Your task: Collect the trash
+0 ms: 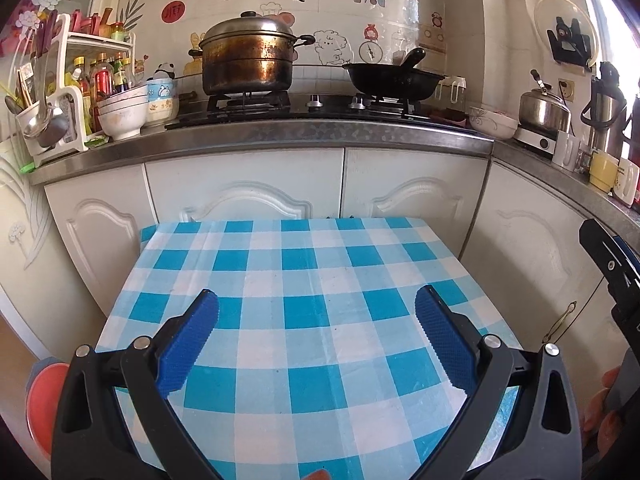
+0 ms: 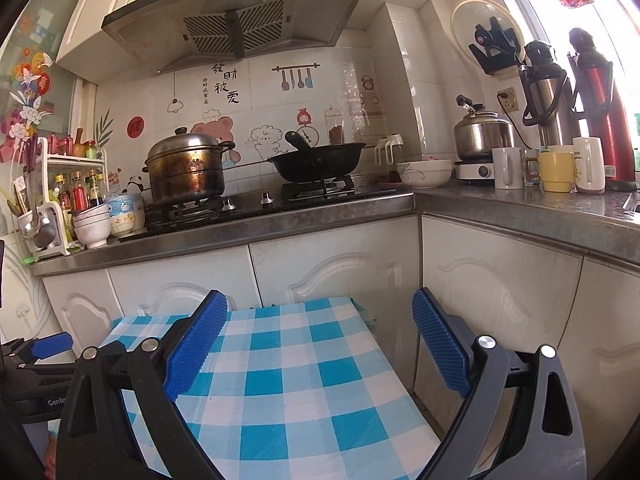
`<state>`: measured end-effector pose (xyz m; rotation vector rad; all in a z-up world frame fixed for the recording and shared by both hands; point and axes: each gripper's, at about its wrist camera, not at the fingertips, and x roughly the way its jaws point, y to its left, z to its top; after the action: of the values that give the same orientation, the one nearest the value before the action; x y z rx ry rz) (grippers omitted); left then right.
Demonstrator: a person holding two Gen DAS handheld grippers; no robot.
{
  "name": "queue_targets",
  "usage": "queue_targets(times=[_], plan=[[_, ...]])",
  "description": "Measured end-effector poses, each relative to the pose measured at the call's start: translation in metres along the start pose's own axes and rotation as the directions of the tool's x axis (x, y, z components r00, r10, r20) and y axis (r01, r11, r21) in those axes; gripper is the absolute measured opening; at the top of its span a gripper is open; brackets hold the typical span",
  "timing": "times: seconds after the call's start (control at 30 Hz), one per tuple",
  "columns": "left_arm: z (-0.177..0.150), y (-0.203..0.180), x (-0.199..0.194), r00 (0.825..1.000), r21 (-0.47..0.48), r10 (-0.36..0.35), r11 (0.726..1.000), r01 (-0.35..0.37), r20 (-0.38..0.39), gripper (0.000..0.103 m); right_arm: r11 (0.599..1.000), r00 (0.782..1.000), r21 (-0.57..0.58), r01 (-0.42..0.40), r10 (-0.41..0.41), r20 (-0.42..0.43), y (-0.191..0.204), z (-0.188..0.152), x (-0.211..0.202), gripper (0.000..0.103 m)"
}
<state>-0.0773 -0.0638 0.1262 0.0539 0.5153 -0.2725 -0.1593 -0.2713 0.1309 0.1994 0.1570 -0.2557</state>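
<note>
Both jaws of the left gripper stood wide apart with nothing between their blue ridged pads, hovering over a small table draped in a blue-and-white checked cloth. No trash showed on the cloth in the left wrist view. Behind the table ran white cabinet doors under a grey countertop carrying a tarnished steel lidded pot and a black wok. An orange-red round thing sat at the lower left, possibly a bin, too cropped to tell.

From the right wrist view, the right gripper was likewise spread open and empty above the cloth's right edge, and again no trash appeared.
</note>
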Motion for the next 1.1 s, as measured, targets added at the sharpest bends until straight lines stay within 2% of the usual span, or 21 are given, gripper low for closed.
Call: queue_targets(times=[0.23, 0.67, 1.1], plan=[[0.002, -0.002, -0.004, 1.0, -0.009, 0.006, 1.0, -0.006, 0.026, 0.099, 1.0, 0.999, -0.009, 0.01, -0.01, 0.038, -0.001, 0.003, -0.008, 0.093], [0.012, -0.002, -0.029, 0.985, -0.012, 0.08, 0.997, -0.079, 0.152, 0.099, 1.0, 0.993, -0.028, -0.002, 0.005, 0.12, 0.008, 0.013, -0.03, 0.094], [0.013, 0.004, -0.032, 0.98, -0.011, 0.099, 0.995, -0.099, 0.172, 0.099, 0.999, 0.992, -0.035, -0.019, 0.023, 0.125, 0.013, 0.014, -0.032, 0.094]])
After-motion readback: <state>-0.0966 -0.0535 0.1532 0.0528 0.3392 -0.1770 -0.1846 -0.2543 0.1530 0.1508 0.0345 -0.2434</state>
